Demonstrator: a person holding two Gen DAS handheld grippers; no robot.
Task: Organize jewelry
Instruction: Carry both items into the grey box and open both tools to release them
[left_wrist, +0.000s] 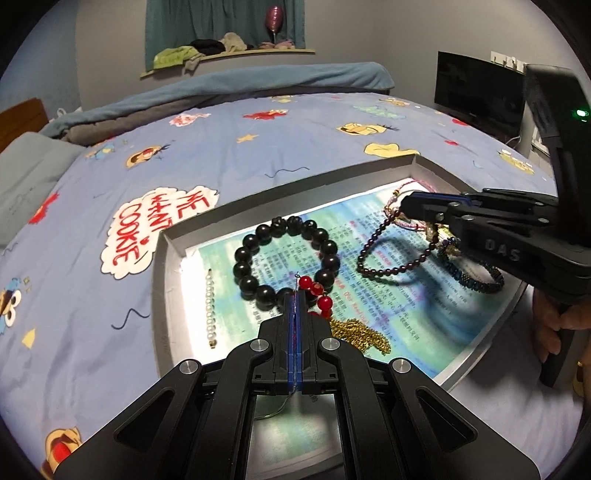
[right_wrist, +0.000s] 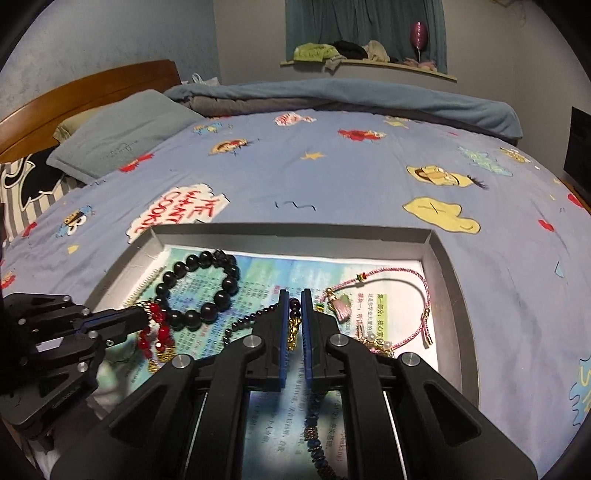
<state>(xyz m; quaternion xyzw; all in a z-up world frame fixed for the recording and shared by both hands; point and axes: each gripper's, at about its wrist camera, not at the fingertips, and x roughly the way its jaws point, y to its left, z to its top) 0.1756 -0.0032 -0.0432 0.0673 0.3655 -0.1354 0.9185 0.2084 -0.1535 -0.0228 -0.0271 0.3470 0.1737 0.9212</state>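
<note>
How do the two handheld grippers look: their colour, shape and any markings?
Both are black plastic. The left gripper and the right gripper each have two flat fingers lined with blue pads, on angular linkage bars joined by silver round pins. From the left wrist view, the right gripper's body shows raised letters "DAS" and a green light.

Red bead string (left_wrist: 320, 295): its lower part is hidden behind the left gripper (left_wrist: 295, 295). Gold chain (left_wrist: 360, 332): partly covered likewise. Blue beaded bracelet (right_wrist: 317, 439): cut off at the frame's lower edge (right wrist view). Printed sheet (left_wrist: 406, 295): text too small to read.
</note>
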